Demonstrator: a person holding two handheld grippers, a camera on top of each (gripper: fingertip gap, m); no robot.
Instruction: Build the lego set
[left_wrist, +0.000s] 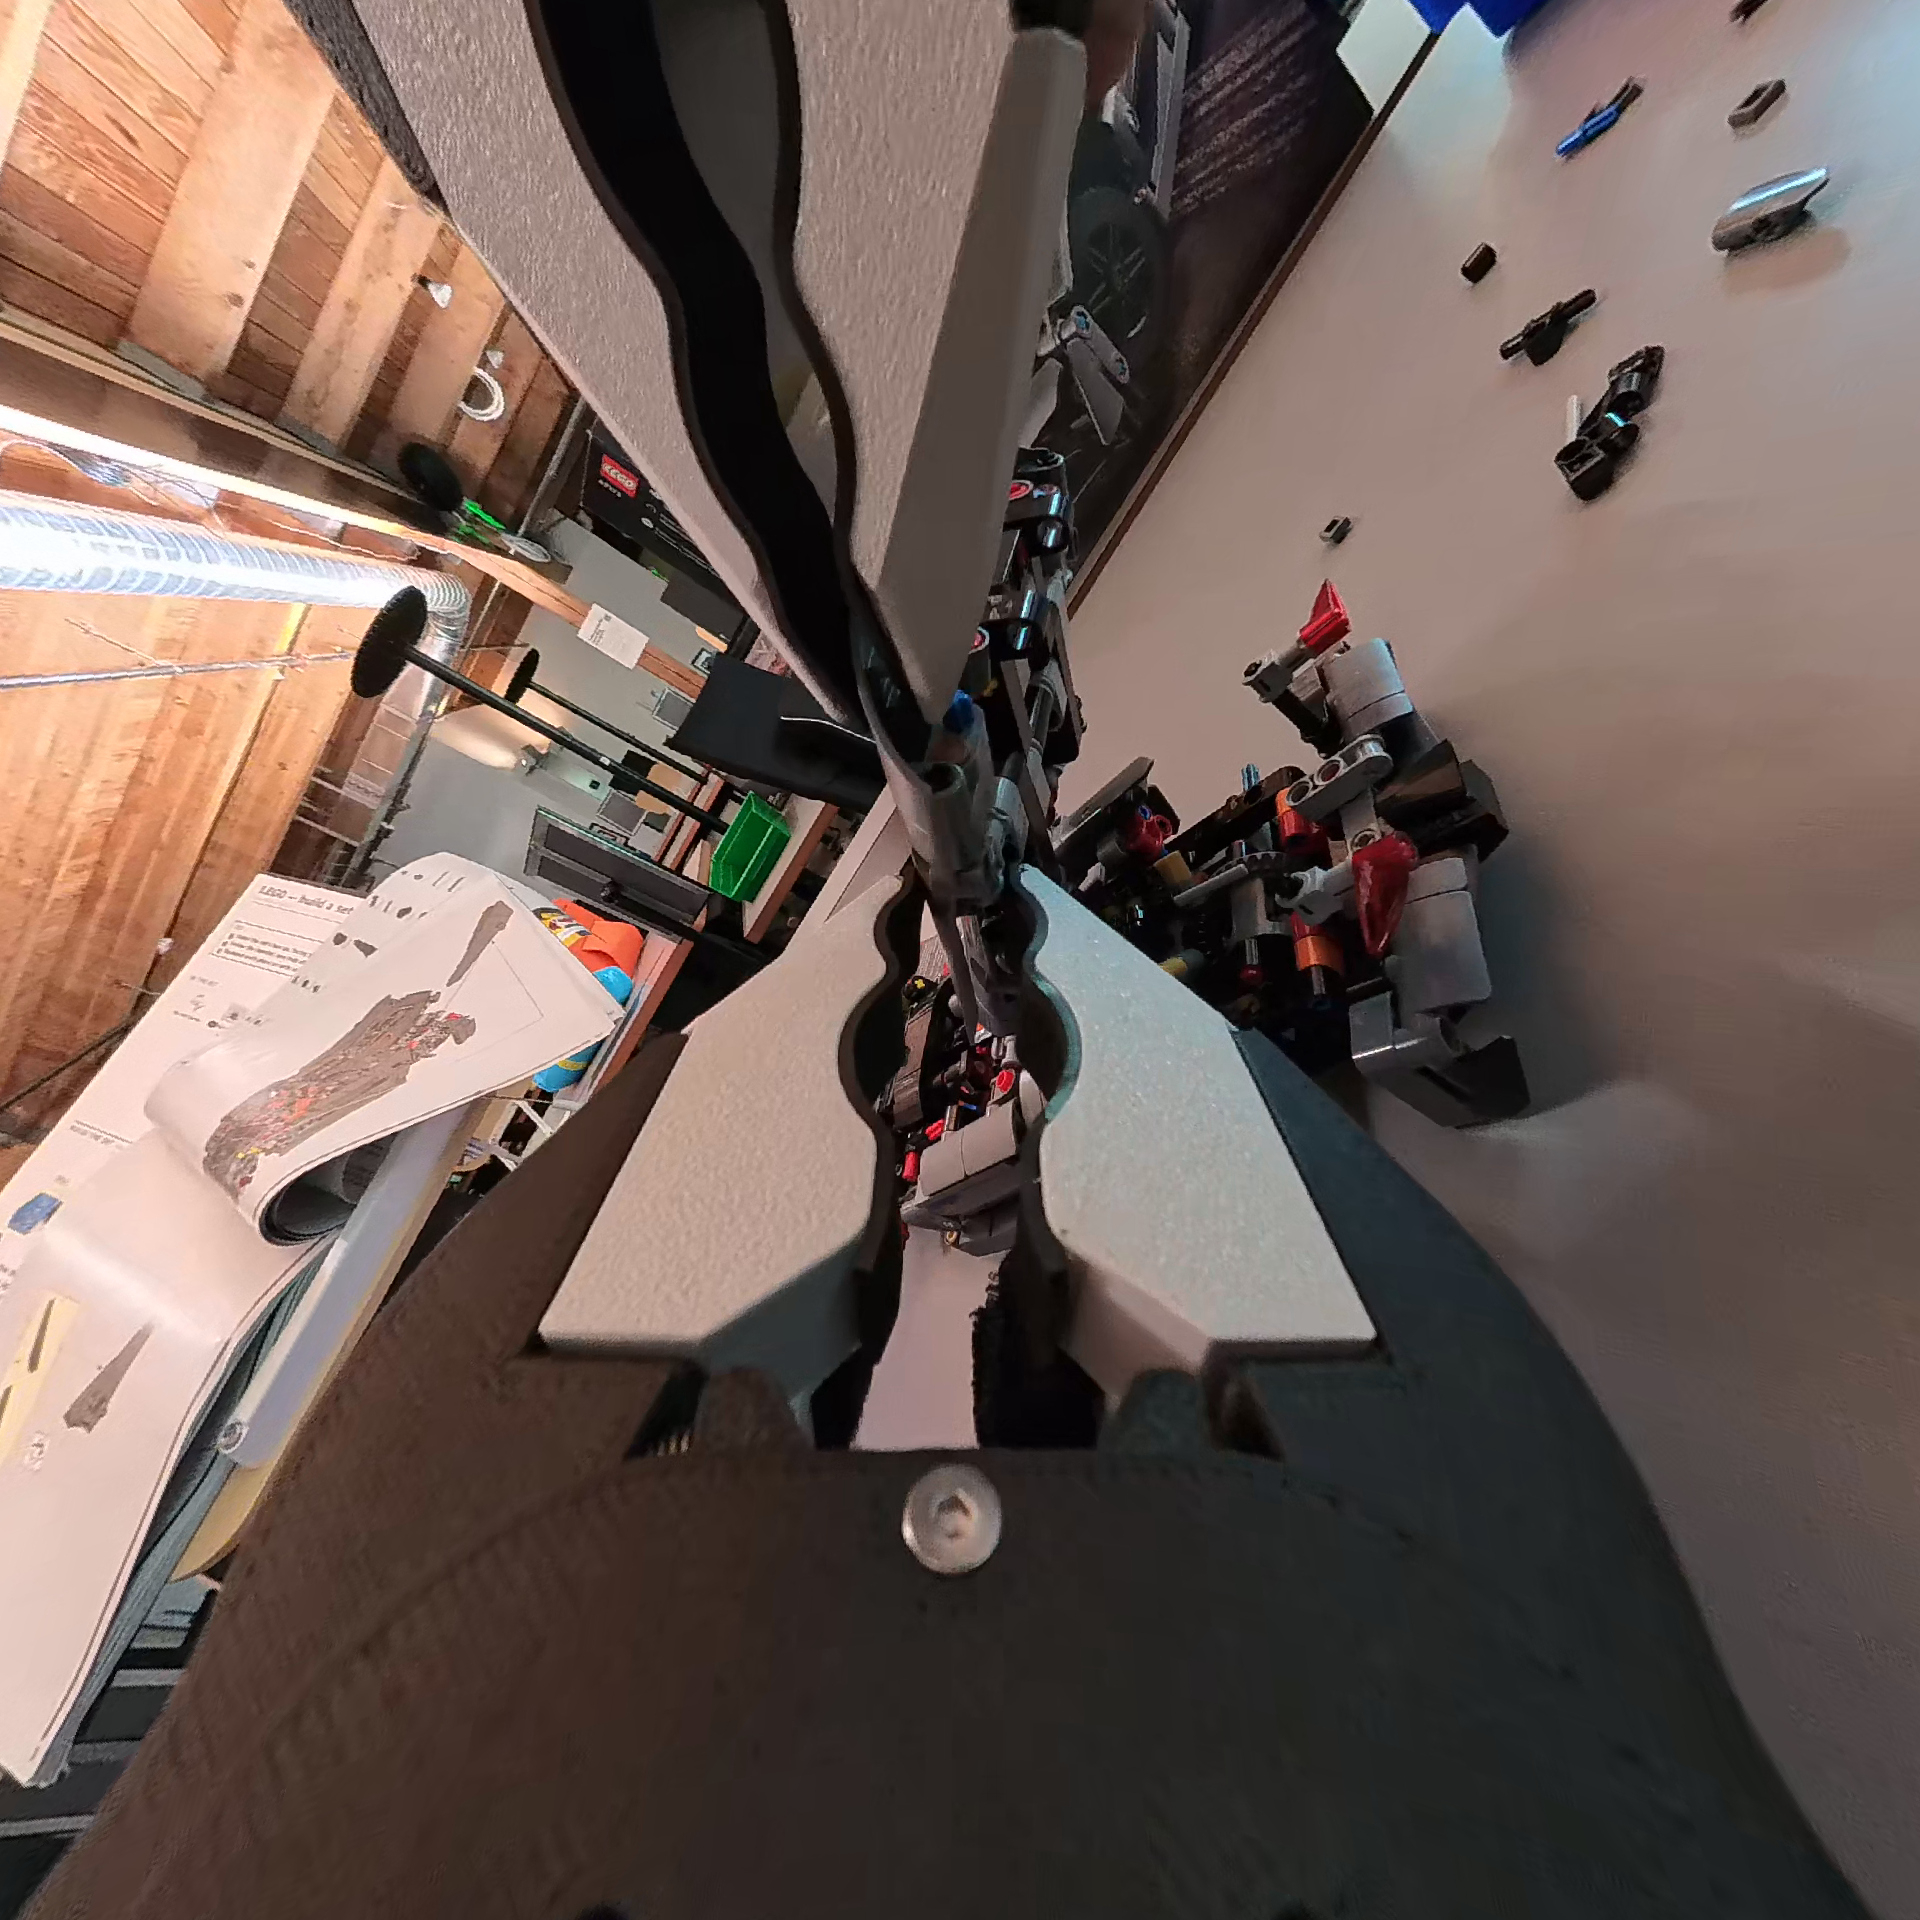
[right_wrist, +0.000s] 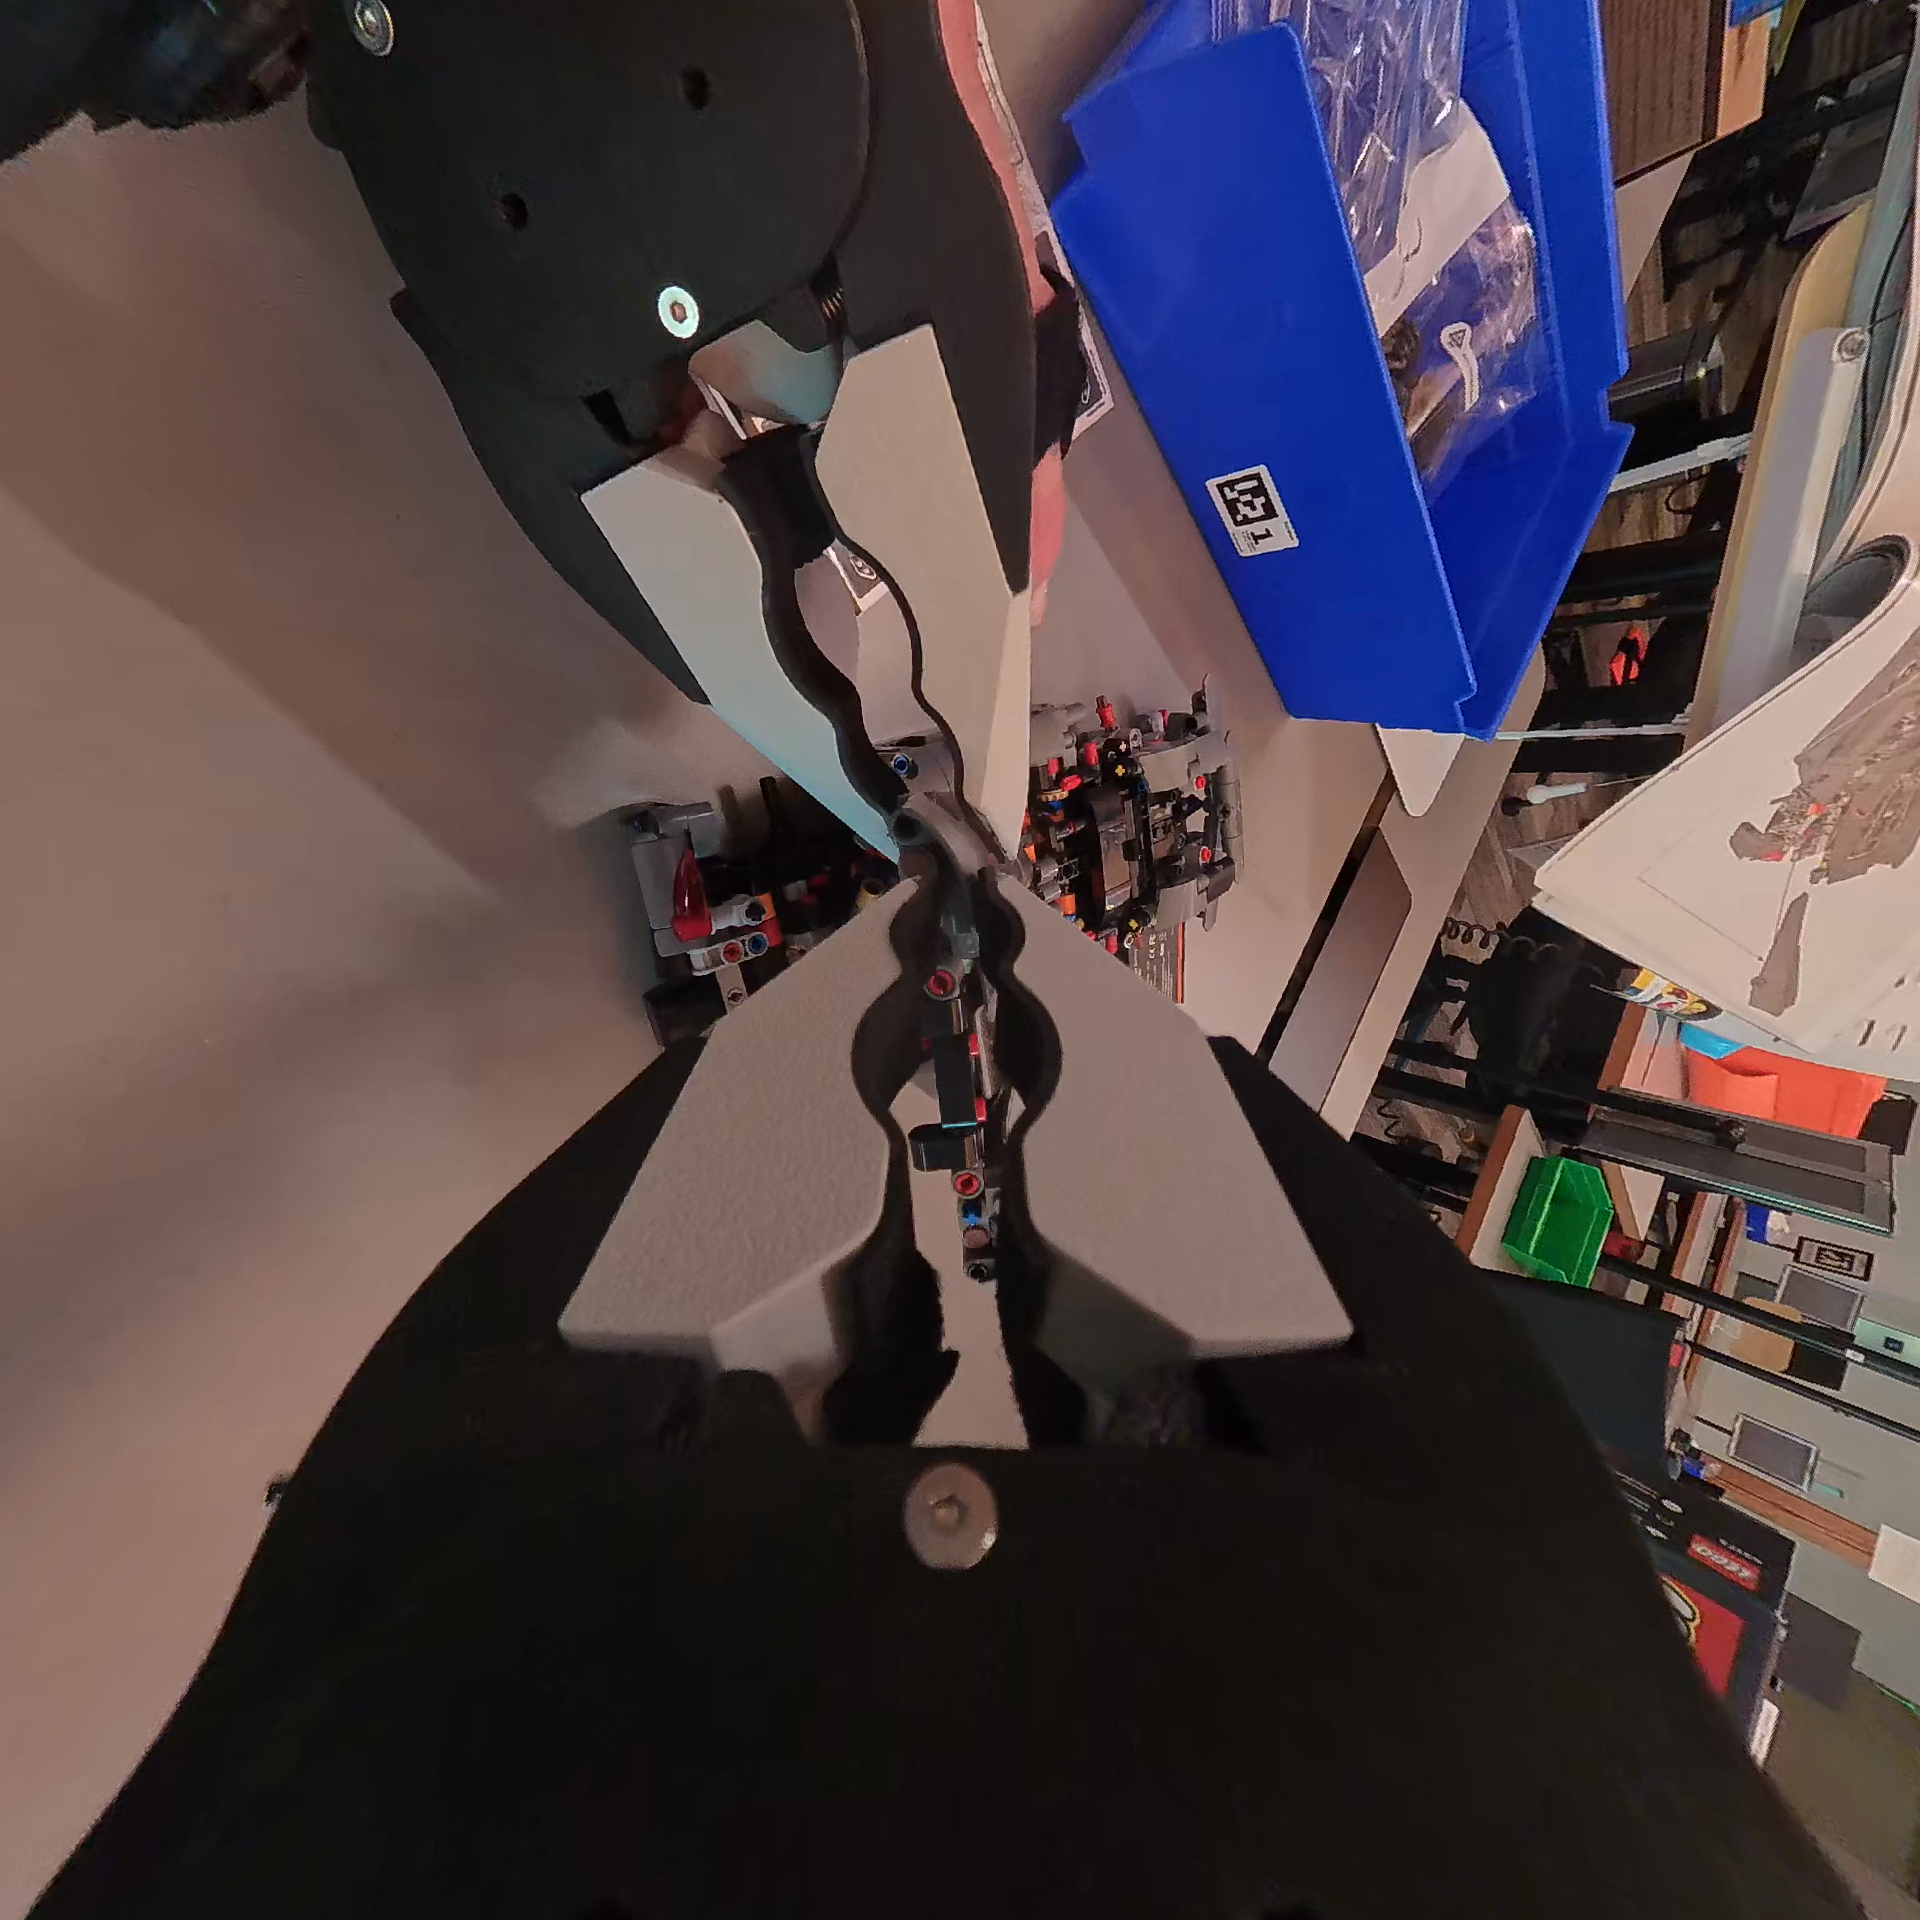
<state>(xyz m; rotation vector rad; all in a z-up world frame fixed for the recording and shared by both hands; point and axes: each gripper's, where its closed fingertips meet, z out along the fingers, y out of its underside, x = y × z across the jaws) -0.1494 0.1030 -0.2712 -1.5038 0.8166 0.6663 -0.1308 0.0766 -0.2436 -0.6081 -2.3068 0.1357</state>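
Fingertips of your left gripper (left_wrist: 961, 894) pinch the near end of a slim grey lego beam assembly (left_wrist: 977, 831), nearly closed, with only the part's thickness between the pads. Your right gripper (right_wrist: 951, 894) does the same from the opposite side: in the right wrist view its tips are drawn in tight on the grey end of that assembly (right_wrist: 951, 914), and a black section with red and blue pins runs back between its fingers toward the camera. The two grippers meet tip to tip on the one piece, held up off the counter (left_wrist: 1558, 644).

Just beyond the grippers, on the white counter, you have a partly built model (left_wrist: 1351, 883) in black and grey with orange pins and clear red pieces. A second, boxier sub-assembly (right_wrist: 1132, 821) with black core and grey frame sits near it, close to the counter's edge.

Farther out, small loose parts (left_wrist: 1605, 421) lie scattered, black connectors, a blue pin and a curved grey panel, well apart from the model. A blue bin (right_wrist: 1340, 416) holding clear bags stands at the counter's far side. Off the counter's edge, an open instruction booklet (left_wrist: 405, 1029) rests on a stand, its pages curling.
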